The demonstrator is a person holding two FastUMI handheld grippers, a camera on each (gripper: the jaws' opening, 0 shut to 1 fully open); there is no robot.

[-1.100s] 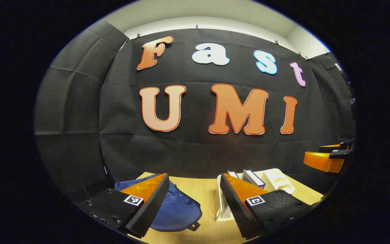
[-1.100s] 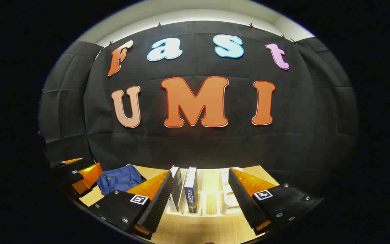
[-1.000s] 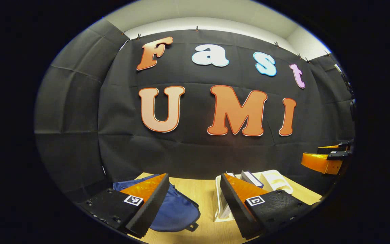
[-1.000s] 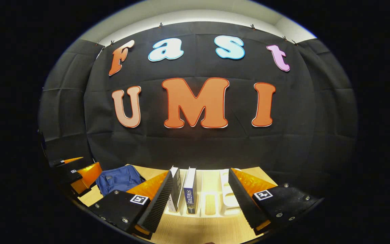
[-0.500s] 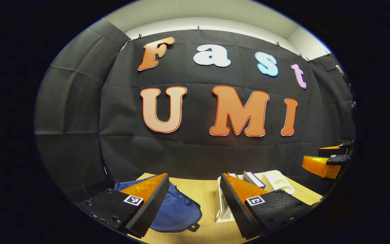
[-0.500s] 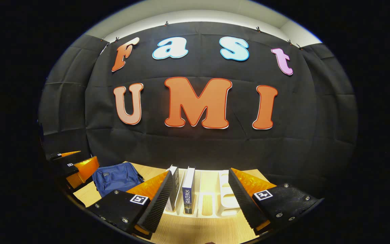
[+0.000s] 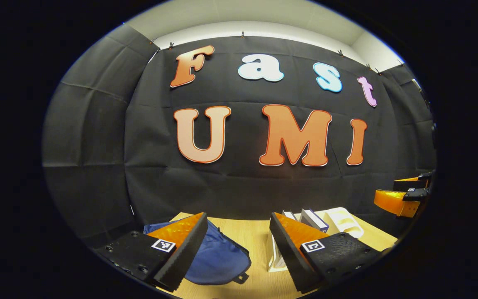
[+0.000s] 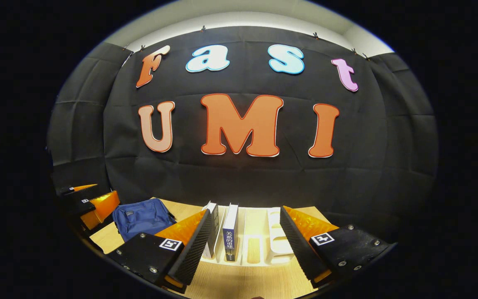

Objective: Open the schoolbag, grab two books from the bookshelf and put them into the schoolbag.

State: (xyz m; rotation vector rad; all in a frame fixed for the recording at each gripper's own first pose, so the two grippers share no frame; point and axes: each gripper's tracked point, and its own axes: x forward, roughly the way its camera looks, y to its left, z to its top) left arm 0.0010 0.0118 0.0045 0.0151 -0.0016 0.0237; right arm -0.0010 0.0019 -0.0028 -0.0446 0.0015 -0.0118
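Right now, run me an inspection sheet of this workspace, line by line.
Surface: wooden table, bare at the front.
Job's things: blue schoolbag lying flat, looks unopened; two books upright in the white bookshelf, at its left end.
Clutter: nothing seen.
Grippers: left tongs open, above the schoolbag side; right tongs open, facing the books; neither holds anything.
Cables: nothing seen.
Surroundings: black cloth wall behind the table.

Wooden table (image 8: 239,286): blue schoolbag (image 8: 141,218), white bookshelf (image 8: 278,245) beside it
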